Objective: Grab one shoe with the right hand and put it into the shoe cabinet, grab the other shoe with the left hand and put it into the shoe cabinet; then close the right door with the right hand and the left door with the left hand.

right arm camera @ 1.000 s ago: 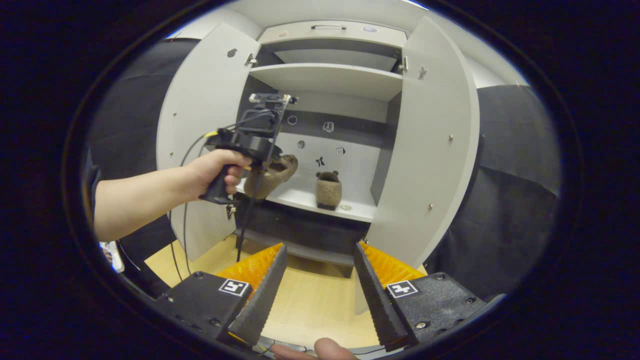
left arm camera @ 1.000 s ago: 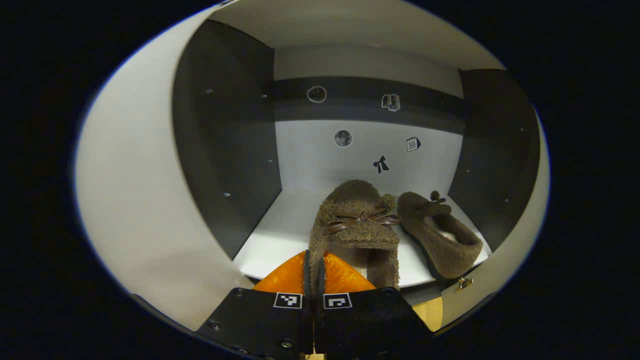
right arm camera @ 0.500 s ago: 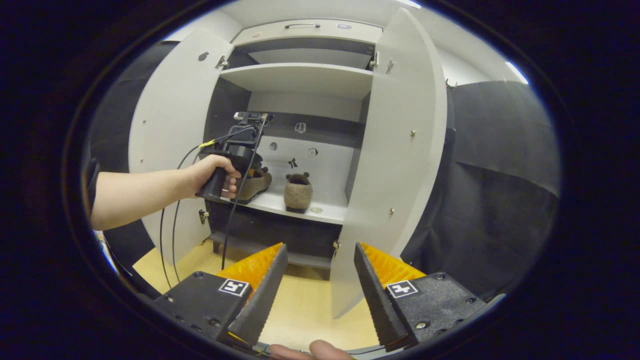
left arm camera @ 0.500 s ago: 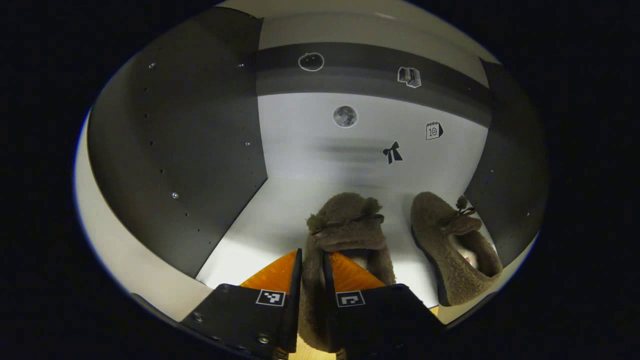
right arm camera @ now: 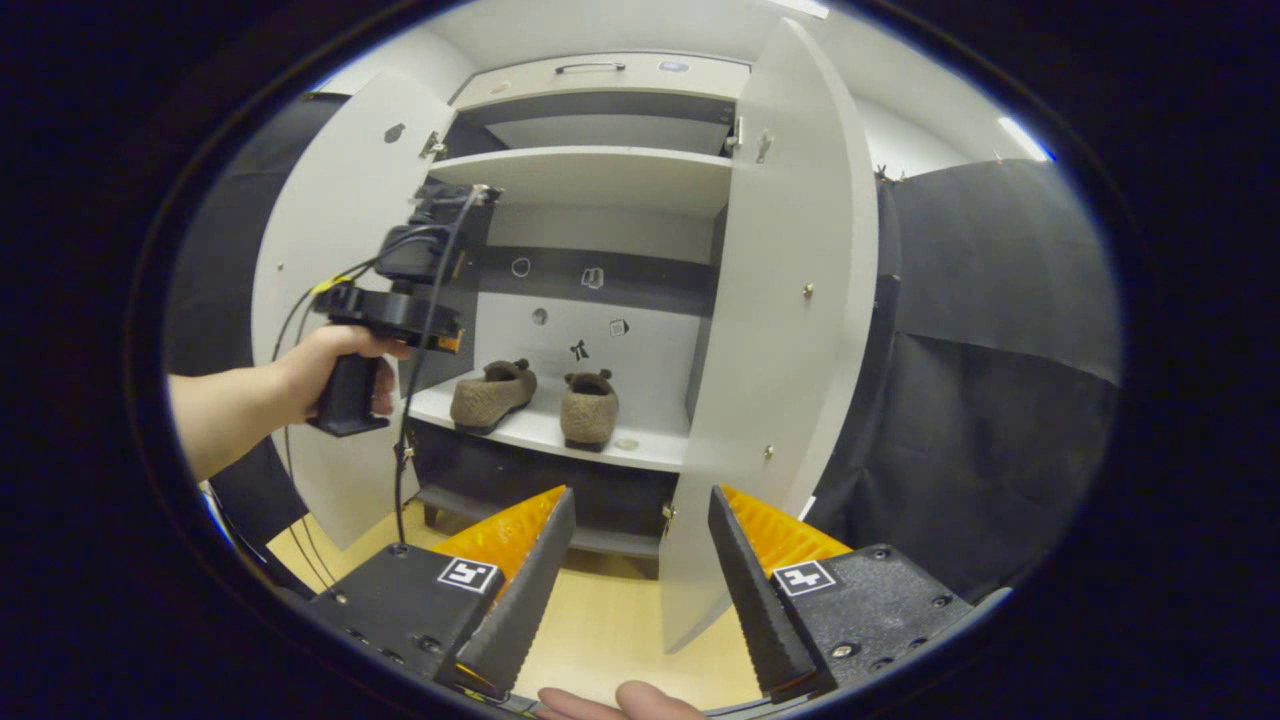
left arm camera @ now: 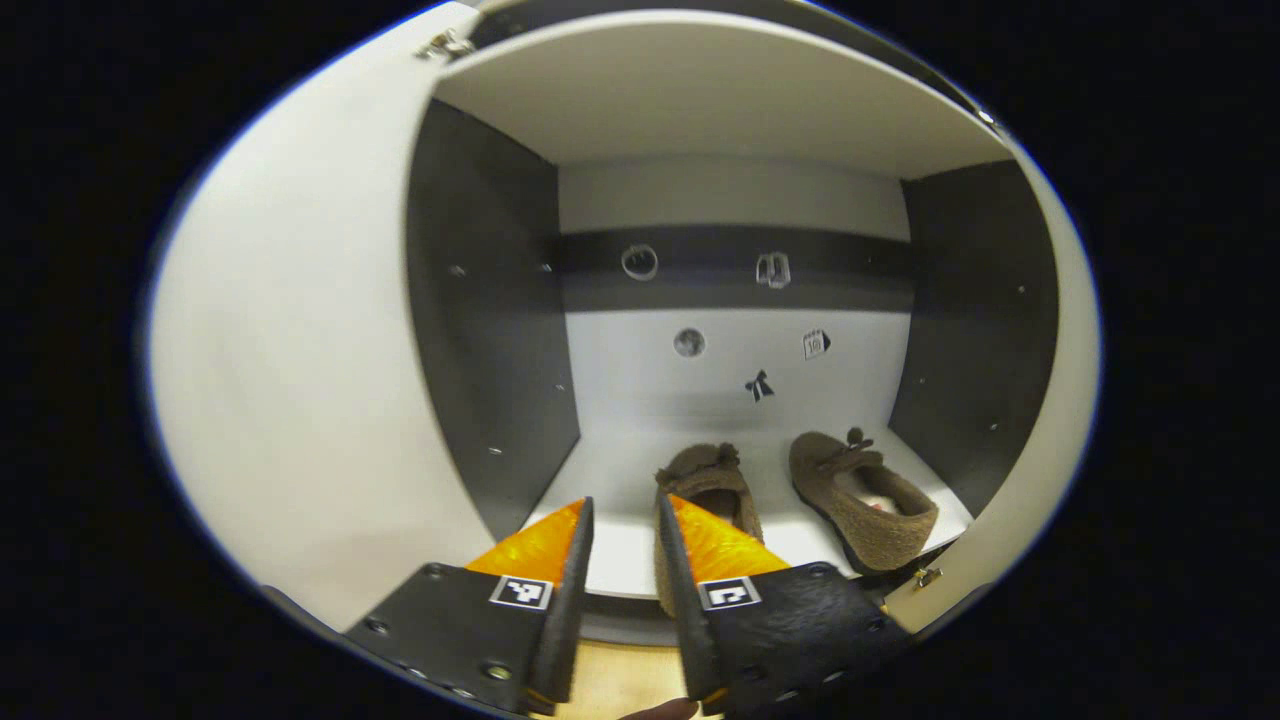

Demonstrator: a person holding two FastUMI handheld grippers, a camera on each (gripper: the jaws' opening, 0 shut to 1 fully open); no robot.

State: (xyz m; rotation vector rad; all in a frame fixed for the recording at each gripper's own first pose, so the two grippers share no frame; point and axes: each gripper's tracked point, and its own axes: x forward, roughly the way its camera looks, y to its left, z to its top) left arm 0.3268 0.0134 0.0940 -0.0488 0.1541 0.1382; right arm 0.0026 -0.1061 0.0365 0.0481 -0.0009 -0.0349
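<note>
Left hand holds left gripper level before the open shoe cabinet, fingers slightly apart, empty. Both shoes sit on the shelf. Right gripper low, wide apart, empty.

Two shoes, brown fuzzy slippers: left shoe and right shoe stood side by side on the white middle shelf, near each other but apart, toes toward the back wall. The left one angled slightly; its heel sat near the shelf's front edge. Shoe cabinet, white with dark inner walls. Left door and right door both stood open.
</note>
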